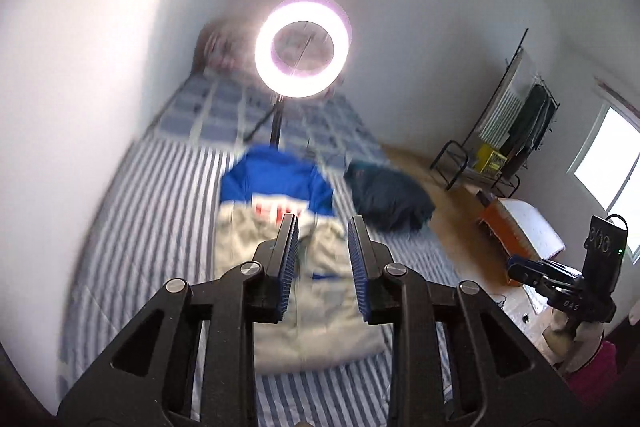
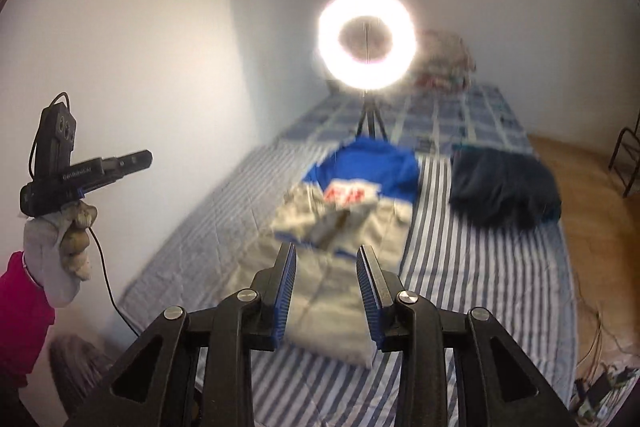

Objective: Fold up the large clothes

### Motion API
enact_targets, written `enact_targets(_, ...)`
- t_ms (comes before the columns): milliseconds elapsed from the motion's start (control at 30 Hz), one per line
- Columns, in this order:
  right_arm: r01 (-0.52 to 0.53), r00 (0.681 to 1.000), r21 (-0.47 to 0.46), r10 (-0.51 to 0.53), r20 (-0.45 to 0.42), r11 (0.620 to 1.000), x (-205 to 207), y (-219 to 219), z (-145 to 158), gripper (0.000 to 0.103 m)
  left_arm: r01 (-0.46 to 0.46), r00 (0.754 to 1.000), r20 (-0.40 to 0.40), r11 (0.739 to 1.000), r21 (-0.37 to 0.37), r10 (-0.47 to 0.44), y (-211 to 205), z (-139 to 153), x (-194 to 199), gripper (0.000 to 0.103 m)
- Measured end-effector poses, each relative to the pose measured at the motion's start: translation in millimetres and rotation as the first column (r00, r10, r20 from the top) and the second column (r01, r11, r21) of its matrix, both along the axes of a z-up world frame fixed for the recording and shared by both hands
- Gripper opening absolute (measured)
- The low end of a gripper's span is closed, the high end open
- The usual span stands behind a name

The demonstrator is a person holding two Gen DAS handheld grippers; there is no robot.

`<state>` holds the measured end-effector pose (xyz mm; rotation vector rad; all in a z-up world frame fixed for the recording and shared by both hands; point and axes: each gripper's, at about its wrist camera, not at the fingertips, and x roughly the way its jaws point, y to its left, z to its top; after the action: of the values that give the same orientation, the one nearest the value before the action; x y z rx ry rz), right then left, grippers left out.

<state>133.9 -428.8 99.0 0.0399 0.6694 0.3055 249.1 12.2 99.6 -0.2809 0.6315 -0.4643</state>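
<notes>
Your left gripper (image 1: 323, 223) and right gripper (image 2: 326, 251): jaws narrowly apart, empty, above the folded jacket (image 1: 304, 291). Dark garment (image 1: 390, 201) beside it; ring light (image 1: 303, 45) behind.

Jacket (image 2: 352, 211) motion-blurred (red lettering unreadable), headboard pile (image 2: 444, 61) indistinct behind glare

My left gripper (image 2: 132, 159) is black with blue-ribbed pads (image 1: 289, 259), silver screws, a trailing black cable; grey glove (image 2: 60, 255), magenta sleeve (image 2: 24, 311).
</notes>
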Motion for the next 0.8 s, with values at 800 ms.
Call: enact_targets(800, 0.071, 0.997, -0.065, -0.069, 0.029, 0.995, 245.3, -29.7, 25.2, 0.037, -0.005, 1.0, -0.021, 0.997, 0.08, 0.007, -44.0, 20.3, 267.9, 0.046)
